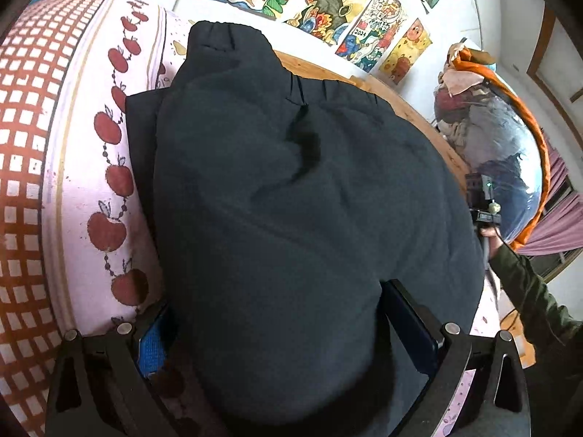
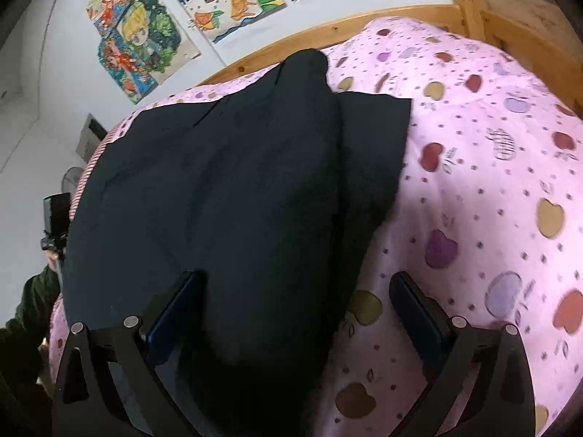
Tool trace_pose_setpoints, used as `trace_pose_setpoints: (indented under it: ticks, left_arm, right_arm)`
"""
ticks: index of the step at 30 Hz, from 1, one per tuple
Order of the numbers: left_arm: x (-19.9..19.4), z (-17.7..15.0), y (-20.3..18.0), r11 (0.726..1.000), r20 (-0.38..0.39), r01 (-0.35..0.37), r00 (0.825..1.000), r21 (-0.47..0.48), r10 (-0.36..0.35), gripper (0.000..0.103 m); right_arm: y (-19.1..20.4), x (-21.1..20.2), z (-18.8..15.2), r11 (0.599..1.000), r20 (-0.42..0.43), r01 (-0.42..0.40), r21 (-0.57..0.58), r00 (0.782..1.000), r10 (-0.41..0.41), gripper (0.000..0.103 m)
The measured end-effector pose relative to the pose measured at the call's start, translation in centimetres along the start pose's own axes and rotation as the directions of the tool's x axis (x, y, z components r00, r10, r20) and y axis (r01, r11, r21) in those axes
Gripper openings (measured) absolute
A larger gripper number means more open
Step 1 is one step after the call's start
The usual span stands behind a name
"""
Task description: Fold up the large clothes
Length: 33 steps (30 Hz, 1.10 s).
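The dark garment [image 1: 291, 200] lies in a thick folded heap on the pink apple-print bedspread [image 2: 492, 182], filling the centre of both wrist views; in the left view a gathered, elastic-looking edge shows at about 12 o'clock, and a flatter layer sticks out from under the heap at 9 o'clock. In the right view the heap tapers to a bump at 12 o'clock, with a flat under-layer showing toward 1 o'clock. The left gripper [image 1: 277, 313] has its jaws spread wide, one finger at 7 o'clock with a blue pad and the other at 5 o'clock, and a bulge of the cloth sits between them; neither pad visibly pinches it, so it has hold of nothing. The right gripper [image 2: 295, 302] is likewise wide apart, its 7 o'clock finger lying on the dark cloth and its 5 o'clock finger over bare bedspread, clamping nothing. Beyond the garment, a wooden bed frame [image 2: 364, 29] rims the mattress, and colourful drawings [image 2: 145, 36] hang on the white wall at 11 to 12 o'clock. A red checked border with apples [image 1: 43, 145] runs along 9 o'clock in the left view.
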State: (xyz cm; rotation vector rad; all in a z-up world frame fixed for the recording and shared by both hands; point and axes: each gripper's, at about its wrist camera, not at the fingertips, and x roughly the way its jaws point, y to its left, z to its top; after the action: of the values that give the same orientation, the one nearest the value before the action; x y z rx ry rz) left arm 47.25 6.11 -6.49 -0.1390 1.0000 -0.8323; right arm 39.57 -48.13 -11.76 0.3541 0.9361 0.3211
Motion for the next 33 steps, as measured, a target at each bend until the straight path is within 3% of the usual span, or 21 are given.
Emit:
trace_pose_setpoints:
  ticks: [5, 9, 13, 16, 19, 21, 24, 29, 33]
  left_arm:
    - [0.7, 0.5, 0.7, 0.999, -0.043, 0.041, 0.998, -0.015, -0.041, 0.103]
    - [1.8, 0.8, 1.5, 0.996, -0.090, 0.073, 0.993, -0.057, -0.078, 0.103]
    - [2.1, 0.7, 0.7, 0.998, -0.099, 0.018, 0.995, -0.068, -0.024, 0.103]
    - [1.8, 0.5, -0.3, 0.997, -0.097, -0.042, 0.995, -0.065, 0.035, 0.101]
    - [1.0, 0.5, -0.7, 0.994, -0.102, -0.075, 0.993, -0.075, 0.067, 0.085]
    - [0.4, 0.6, -1.2, 0.992, -0.099, -0.092, 0.992, -0.090, 0.083, 0.069]
    - [-0.4, 0.6, -2.0, 0.985, -0.088, -0.135, 0.988, -0.105, 0.126, 0.055]
    - [-0.6, 0.7, -5.0, 0.959, -0.088, -0.277, 0.959, -0.067, 0.271, 0.037]
    - [-1.6, 1.0, -7.1, 0.939, -0.060, -0.338, 0.940, -0.062, 0.335, 0.021]
  right_arm:
    - [1.6, 1.9, 0.6, 0.990, -0.053, -0.139, -0.037, 0.989, 0.137, 0.102]
    - [2.2, 4.0, 0.6, 0.985, -0.097, -0.170, 0.009, 0.981, 0.170, 0.102]
    - [2.4, 5.0, 0.0, 0.978, -0.106, -0.197, 0.066, 0.973, 0.203, 0.102]
    - [3.6, 5.3, -0.1, 0.983, -0.111, -0.174, 0.057, 0.977, 0.180, 0.101]
    - [4.9, 5.1, 0.6, 0.991, -0.139, -0.122, 0.053, 0.982, 0.128, 0.091]
    - [6.0, 4.9, 1.1, 0.995, -0.153, -0.082, 0.050, 0.984, 0.088, 0.085]
    - [7.6, 4.7, 1.3, 0.997, -0.153, -0.030, 0.069, 0.987, 0.040, 0.076]
    - [10.5, 3.6, 1.9, 1.000, -0.110, -0.011, 0.022, 0.994, 0.013, 0.053]
    - [11.7, 2.2, 2.8, 1.000, -0.065, 0.010, 0.009, 0.998, -0.010, 0.031]
